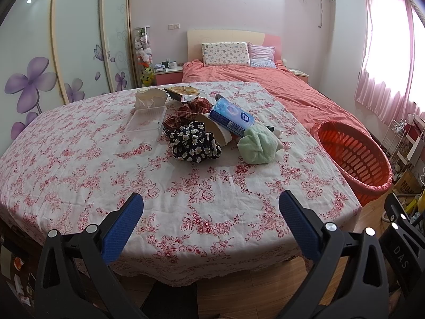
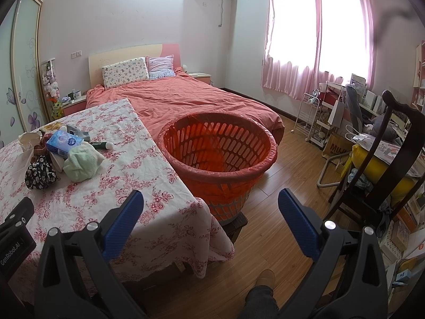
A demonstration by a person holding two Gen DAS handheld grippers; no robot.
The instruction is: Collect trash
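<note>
Left wrist view: the left hand-held gripper (image 1: 211,204) was spread wide and held nothing, poised above the near edge of the desk (image 1: 79,159). Mid-desk lay a cluster: a clear plastic tray (image 1: 146,119), crumpled tissue (image 1: 150,98), a blue tissue pack (image 1: 231,117), a green cloth (image 1: 257,146) and a black floral cloth (image 1: 194,142). The orange basket (image 1: 353,156) stood beside the desk's right edge.

Right wrist view: the right hand-held gripper (image 2: 211,203) was likewise spread and empty, facing the orange basket (image 2: 220,146), which was lined with a bag and stood between the desk (image 2: 119,180) and the bed (image 2: 186,98).
</note>
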